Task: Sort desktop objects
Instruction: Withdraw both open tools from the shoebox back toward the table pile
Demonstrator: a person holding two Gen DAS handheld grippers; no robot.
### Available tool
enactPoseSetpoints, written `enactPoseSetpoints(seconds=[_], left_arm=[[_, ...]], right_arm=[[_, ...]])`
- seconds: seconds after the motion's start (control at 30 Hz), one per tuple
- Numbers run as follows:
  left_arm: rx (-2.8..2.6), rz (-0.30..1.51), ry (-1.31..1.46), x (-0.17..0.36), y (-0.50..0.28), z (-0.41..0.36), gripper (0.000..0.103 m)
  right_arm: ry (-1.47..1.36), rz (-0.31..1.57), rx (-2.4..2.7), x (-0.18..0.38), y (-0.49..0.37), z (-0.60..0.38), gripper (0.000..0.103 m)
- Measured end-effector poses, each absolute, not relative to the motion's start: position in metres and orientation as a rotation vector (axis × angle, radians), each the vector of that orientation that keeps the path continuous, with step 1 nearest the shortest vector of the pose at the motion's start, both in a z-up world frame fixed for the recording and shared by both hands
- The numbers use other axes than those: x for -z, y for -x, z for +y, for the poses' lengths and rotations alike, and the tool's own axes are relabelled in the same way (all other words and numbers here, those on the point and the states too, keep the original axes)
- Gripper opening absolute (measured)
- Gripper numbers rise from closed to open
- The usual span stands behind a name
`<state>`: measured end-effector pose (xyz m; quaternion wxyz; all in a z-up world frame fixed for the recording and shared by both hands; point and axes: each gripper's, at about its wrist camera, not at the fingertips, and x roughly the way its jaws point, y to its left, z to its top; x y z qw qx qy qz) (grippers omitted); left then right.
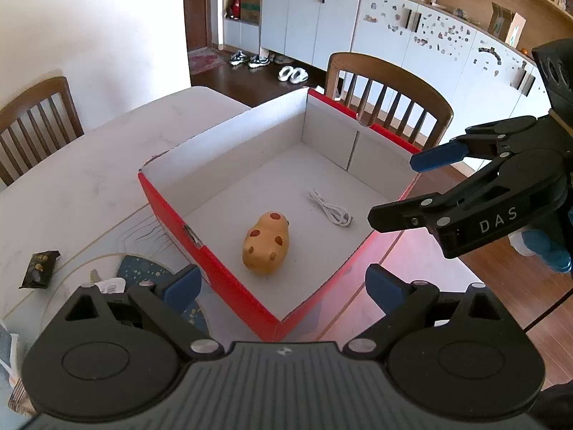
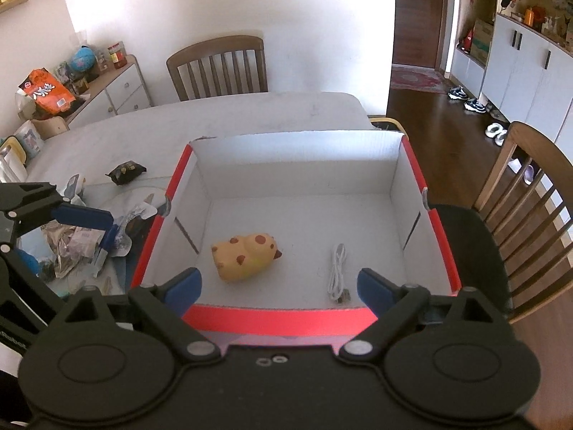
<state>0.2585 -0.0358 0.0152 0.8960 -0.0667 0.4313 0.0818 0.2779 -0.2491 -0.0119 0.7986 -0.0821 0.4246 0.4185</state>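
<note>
The dark snack packet's (image 1: 38, 269) print is too small to read, and crumpled wrappers (image 2: 77, 247) lie partly hidden behind the left tool (image 2: 96, 229).

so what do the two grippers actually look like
Both are black plastic linkage grippers with silver rivets and blue pads on the fingers. The left gripper has a ribbed grey body; the right gripper has a plain black one, with white DAS lettering on its side.

Spotted yellow toy (image 1: 265, 243) and coiled white cable (image 1: 329, 209) — apart inside red box (image 1: 215, 268)
</note>
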Motion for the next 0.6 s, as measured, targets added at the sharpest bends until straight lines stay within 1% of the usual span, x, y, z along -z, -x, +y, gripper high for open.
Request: enactPoseSetpoints(seconds=[0.27,0.43,0.6], left_arm=[[-0.188,0.844,0.119,-0.022,-0.227,-0.032,0.099],[-0.255,0.805,0.064,-0.025,-0.201,-0.028,0.099],[-0.274,0.776,0.075,-0.026,-0.169,-0.019,0.098]], right_arm=[[0.166,0.895,-0.881,0.004,-0.256,-0.242,0.094],[0.153,0.875,-0.883,-0.001,-0.237,-0.231,0.093],[0.154,0.854,-0.886,-0.005,-0.213,-0.216,0.093]])
